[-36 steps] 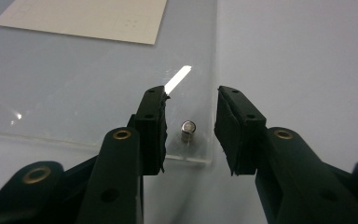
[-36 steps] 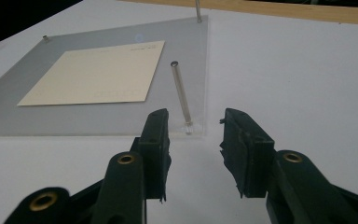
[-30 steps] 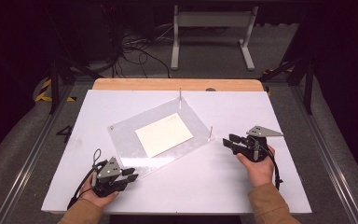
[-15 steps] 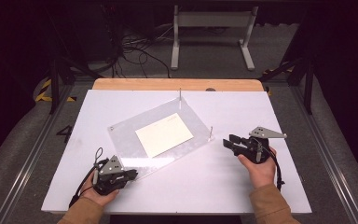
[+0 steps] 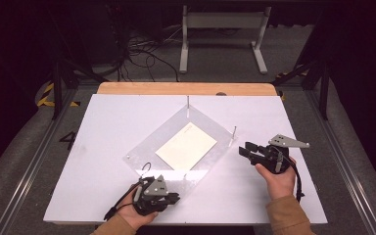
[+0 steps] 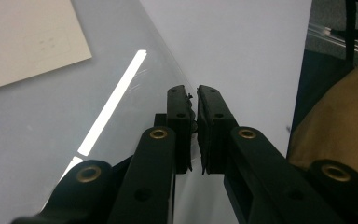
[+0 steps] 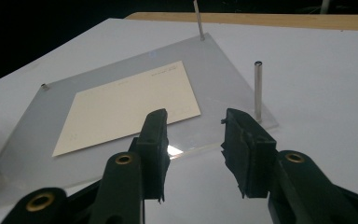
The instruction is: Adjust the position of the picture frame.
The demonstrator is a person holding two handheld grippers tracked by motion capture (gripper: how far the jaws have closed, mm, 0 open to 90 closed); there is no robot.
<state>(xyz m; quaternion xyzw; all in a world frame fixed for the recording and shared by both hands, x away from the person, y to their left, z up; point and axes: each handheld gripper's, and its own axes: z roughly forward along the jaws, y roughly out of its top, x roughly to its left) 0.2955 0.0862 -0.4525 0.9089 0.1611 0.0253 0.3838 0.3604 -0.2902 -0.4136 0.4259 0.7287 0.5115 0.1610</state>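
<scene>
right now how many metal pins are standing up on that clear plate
2 tall ones: one at the clear plate's far corner, one at its right corner near the right gripper. The left and near corners carry only short studs; the near one sits by the left gripper.

The right gripper [image 7: 193, 140] shows its 2 black jaws rising from the bottom, standing apart with nothing between them. Beyond them a clear acrylic sheet [image 7: 223, 79] lies flat on the white table [image 7: 331, 84], and a cream paper card [image 7: 130, 107] rests on it. 2 thin metal posts stand upright at the sheet's corners: the near post [image 7: 258, 91] just past the right-hand jaw, the far post [image 7: 198, 18] at the far corner. A wooden strip [image 7: 261, 18] edges the table's far side.
</scene>
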